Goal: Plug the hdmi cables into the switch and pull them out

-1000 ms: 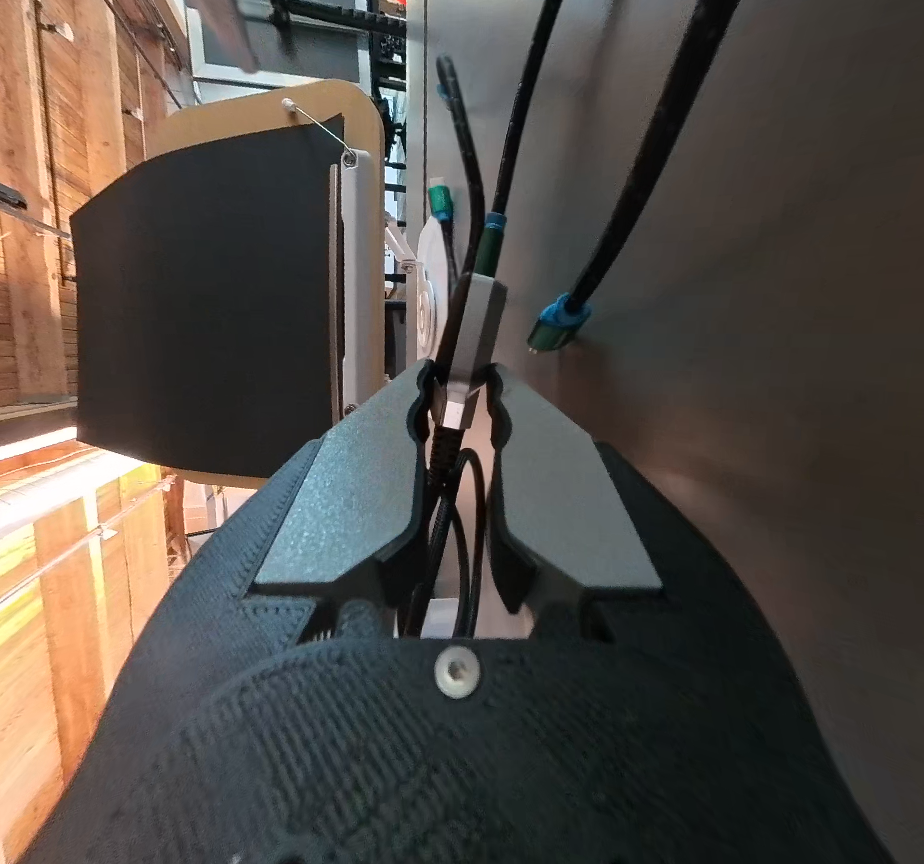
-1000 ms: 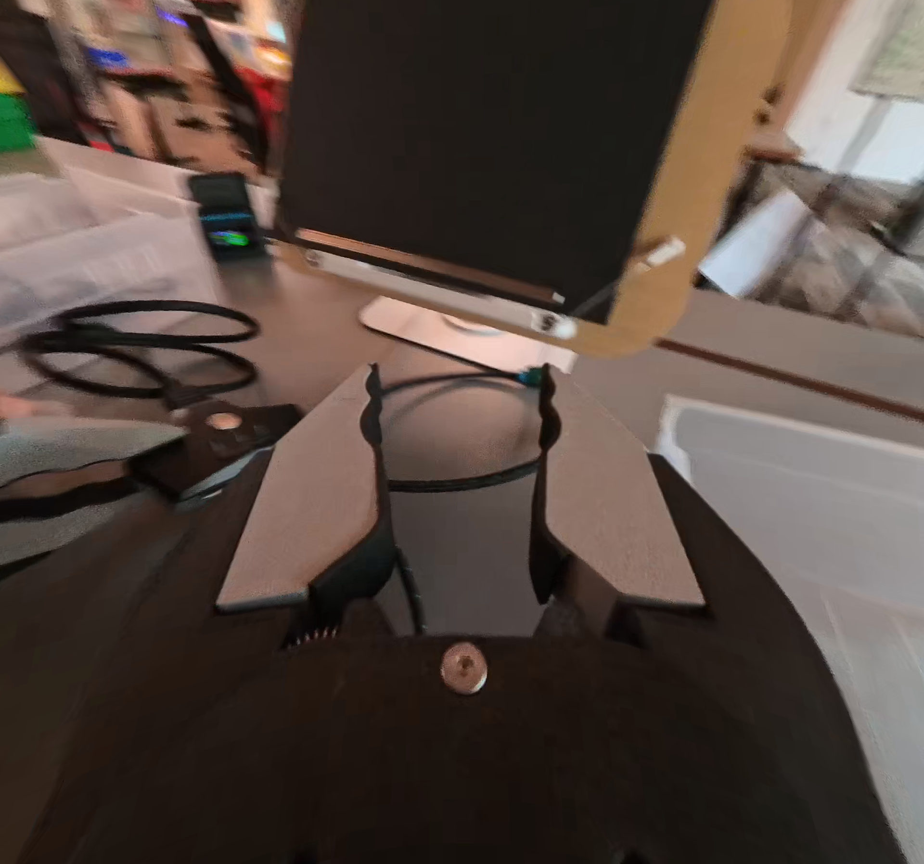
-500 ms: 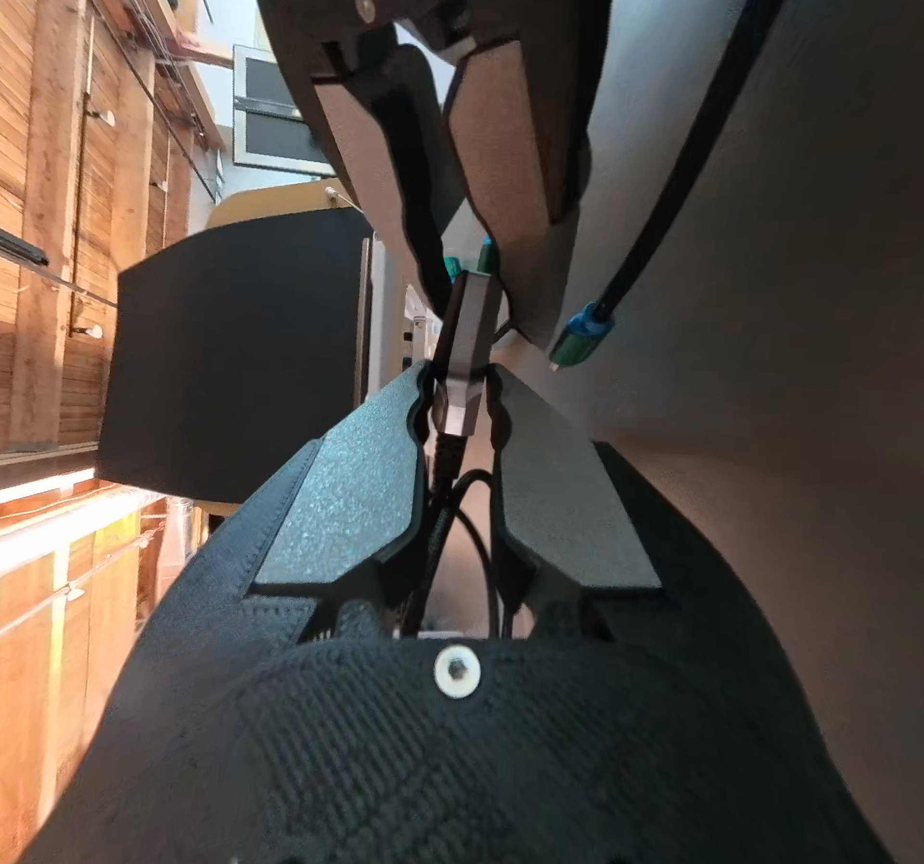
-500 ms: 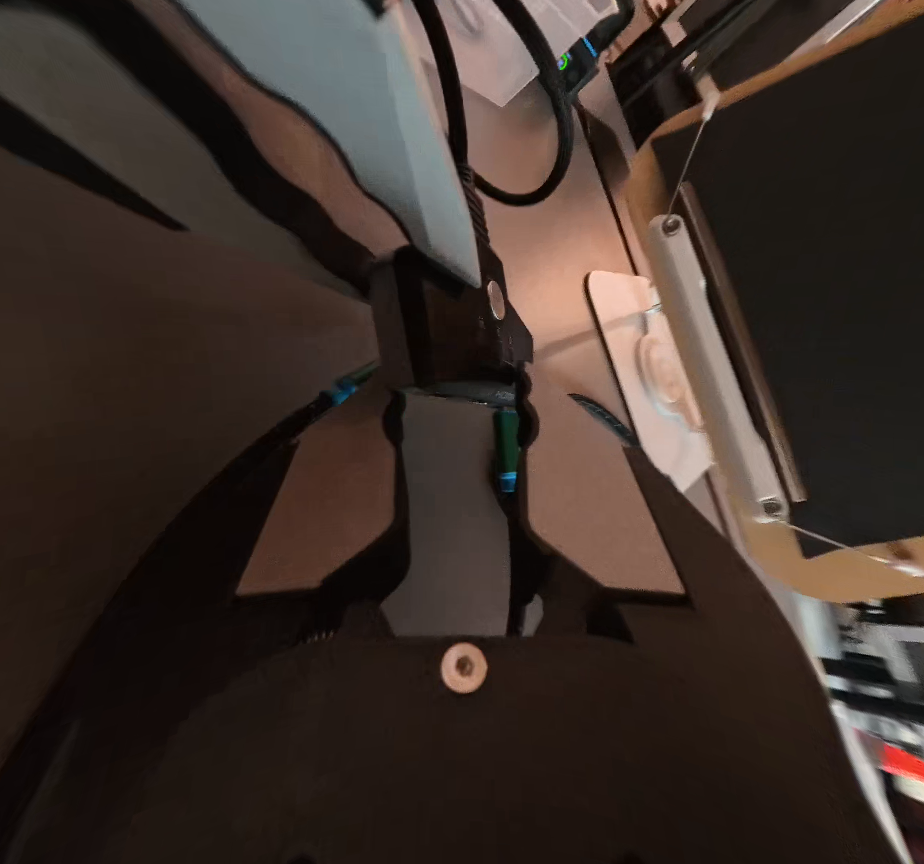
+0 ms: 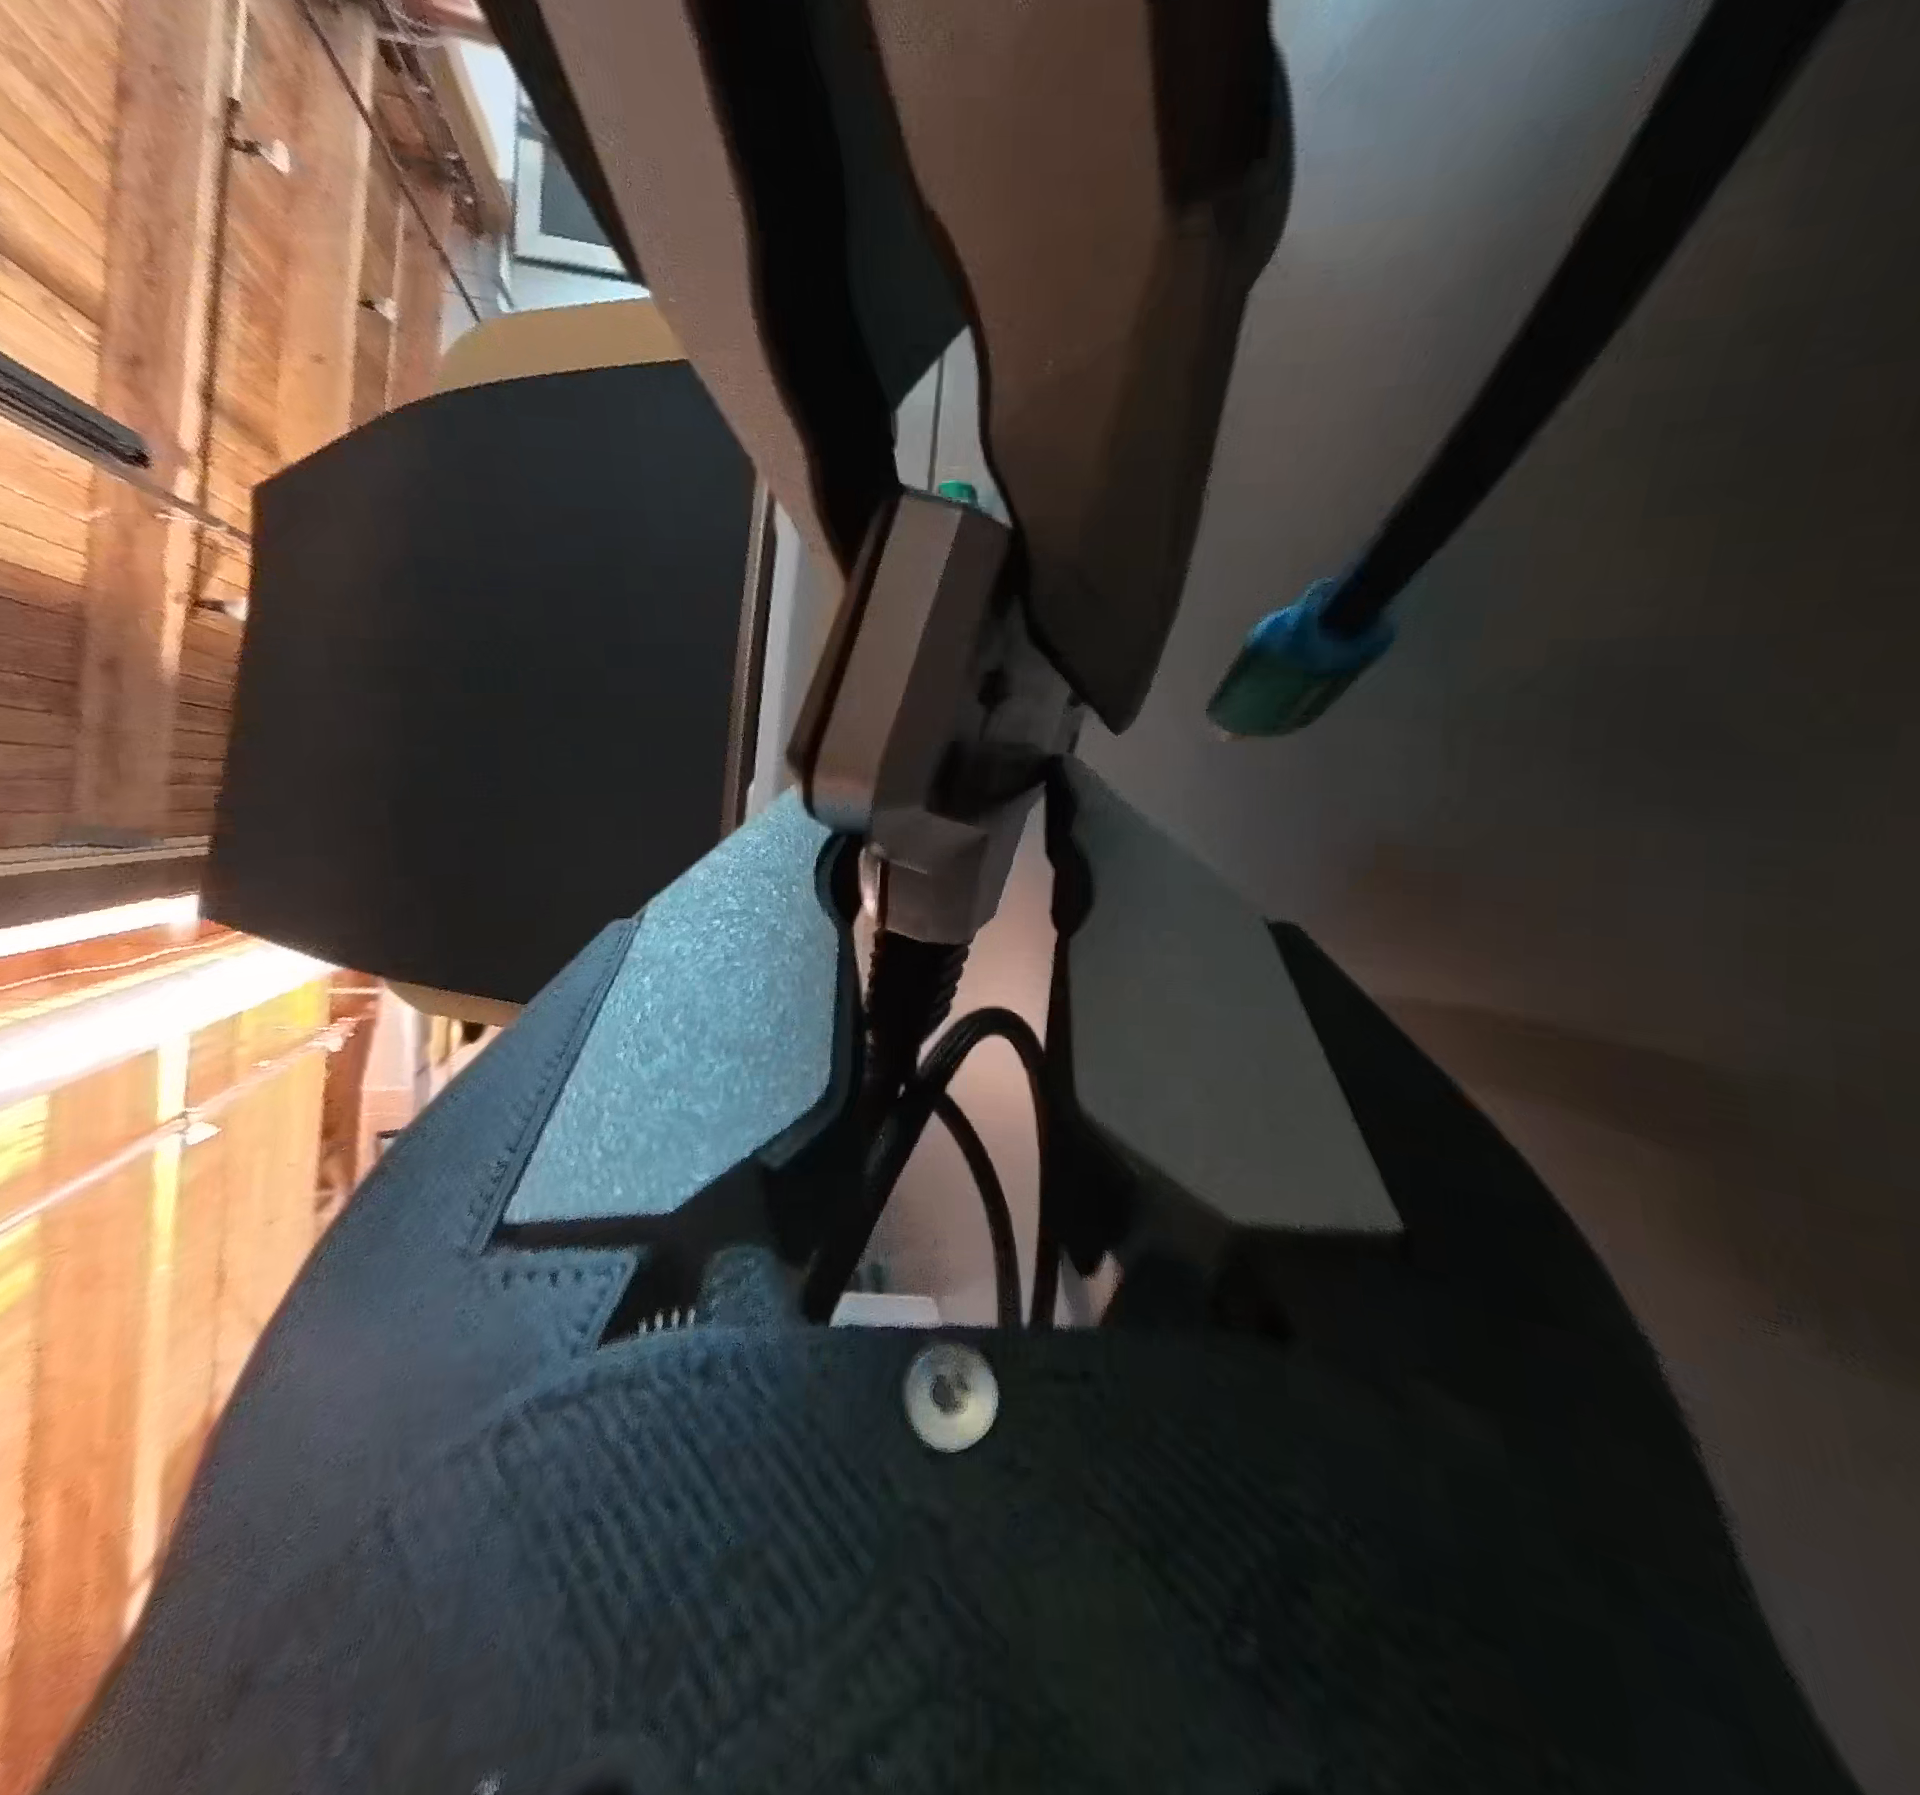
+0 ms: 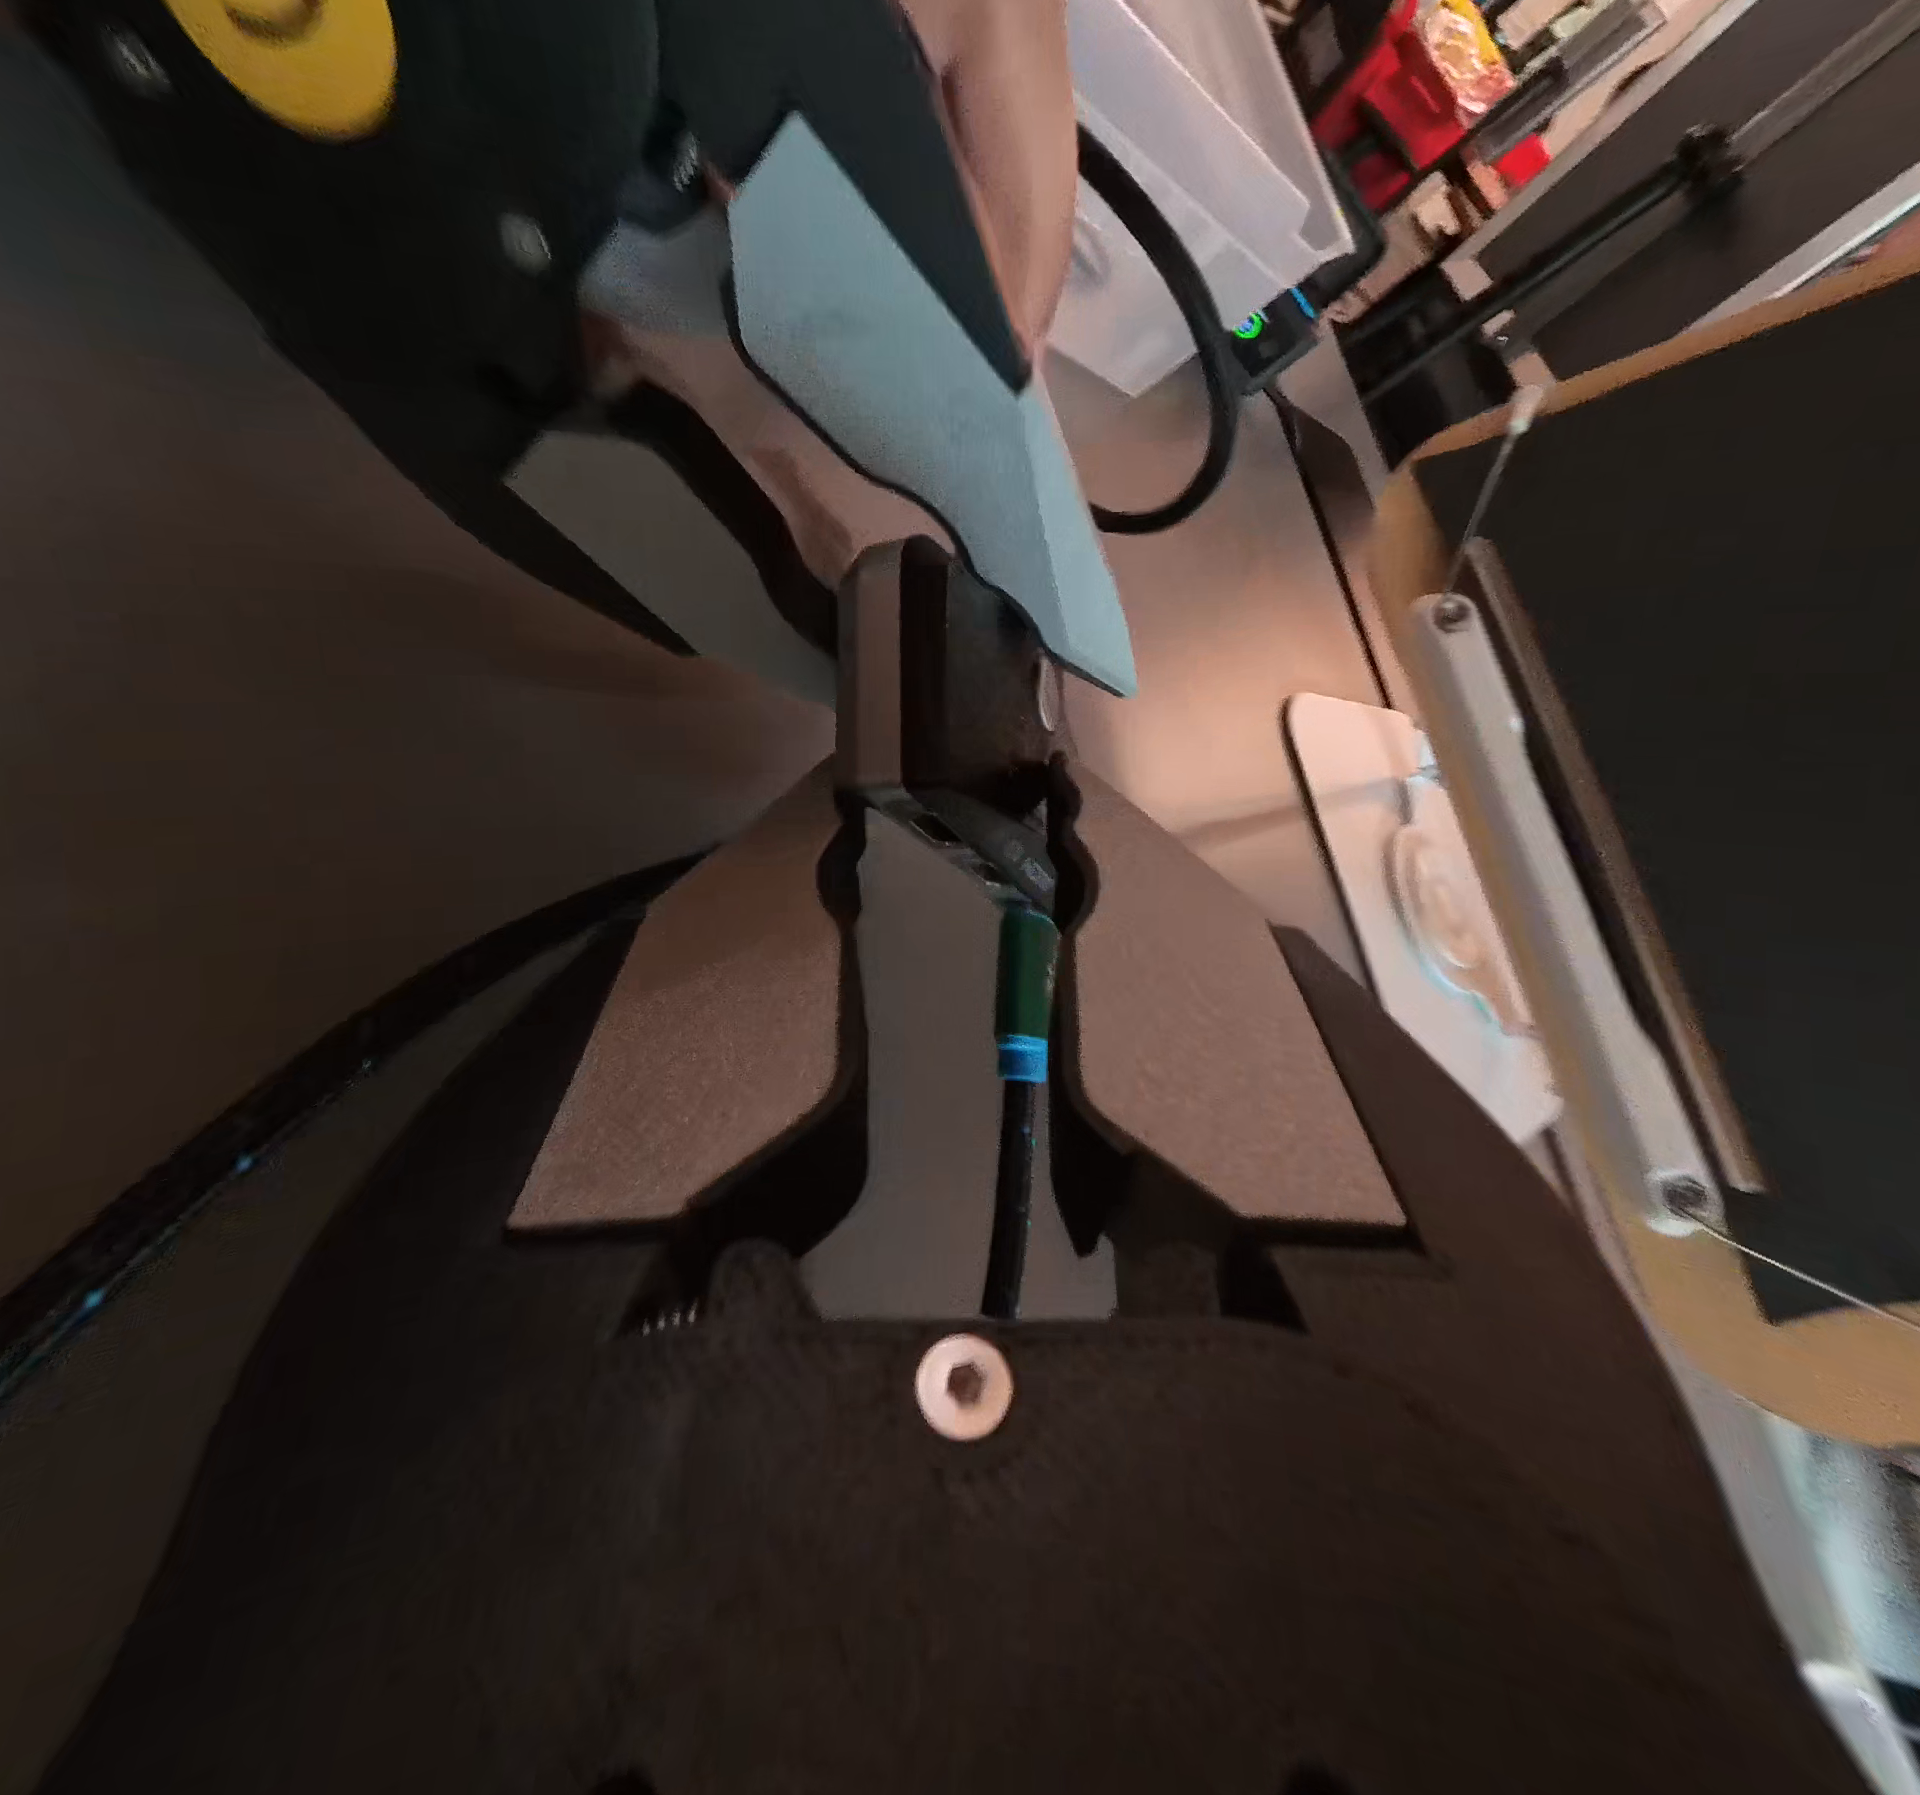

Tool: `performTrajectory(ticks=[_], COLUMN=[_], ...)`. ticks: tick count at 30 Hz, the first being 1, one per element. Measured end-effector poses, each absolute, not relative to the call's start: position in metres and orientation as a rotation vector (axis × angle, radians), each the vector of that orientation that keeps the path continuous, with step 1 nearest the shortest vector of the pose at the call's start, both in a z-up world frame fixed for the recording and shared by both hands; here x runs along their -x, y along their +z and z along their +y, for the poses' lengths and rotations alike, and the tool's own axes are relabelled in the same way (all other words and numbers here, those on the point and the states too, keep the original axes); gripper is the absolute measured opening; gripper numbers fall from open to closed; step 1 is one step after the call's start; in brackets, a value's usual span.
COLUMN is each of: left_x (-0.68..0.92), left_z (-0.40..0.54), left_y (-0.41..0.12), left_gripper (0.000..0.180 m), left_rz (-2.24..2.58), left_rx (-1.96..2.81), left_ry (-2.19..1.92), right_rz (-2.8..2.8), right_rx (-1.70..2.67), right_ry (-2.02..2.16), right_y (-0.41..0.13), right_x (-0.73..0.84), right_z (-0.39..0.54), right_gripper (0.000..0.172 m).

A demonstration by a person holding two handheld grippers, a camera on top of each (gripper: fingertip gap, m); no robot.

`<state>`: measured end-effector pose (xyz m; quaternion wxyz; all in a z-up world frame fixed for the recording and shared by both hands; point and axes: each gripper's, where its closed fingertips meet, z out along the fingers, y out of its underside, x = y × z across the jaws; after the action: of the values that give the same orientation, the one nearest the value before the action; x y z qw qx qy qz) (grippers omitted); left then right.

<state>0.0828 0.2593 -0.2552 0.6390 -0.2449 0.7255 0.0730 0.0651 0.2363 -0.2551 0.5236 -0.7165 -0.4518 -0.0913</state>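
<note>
Switch (image 6: 894,665) sits betw both claws: right claw (image 6: 951,795) clamped on its port end, left claw (image 5: 945,826) apart. Small, rigid, light, prob slick casing, so we'd grip flat sides; green plug (image 6: 1023,976) by its shell

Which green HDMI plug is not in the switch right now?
The loose plug lying on the table, right of the switch in the left wrist view; the other plug sits in the switch's port.
</note>
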Motion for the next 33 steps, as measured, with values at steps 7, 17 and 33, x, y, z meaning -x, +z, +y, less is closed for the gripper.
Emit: performTrajectory(ticks=[7,17,33], left_x=[-0.075,-0.072,-0.064], left_z=[0.257,0.258,0.261], left_y=[-0.267,-0.257,-0.239], left_gripper=[0.023,0.025,0.025], left_rz=[1.732,1.679,1.62], left_rx=[0.495,0.487,0.51], left_ry=[0.224,0.153,0.05], right_rz=[-0.845,-0.171,-0.574], right_rx=[1.542,2.08,2.823], right_ry=[0.237,-0.01,0.083], right_y=[-0.194,-0.264,-0.293], right_x=[-0.059,-0.182,-0.17], right_z=[0.218,0.287,0.145], right_gripper=[0.015,0.066,0.018])
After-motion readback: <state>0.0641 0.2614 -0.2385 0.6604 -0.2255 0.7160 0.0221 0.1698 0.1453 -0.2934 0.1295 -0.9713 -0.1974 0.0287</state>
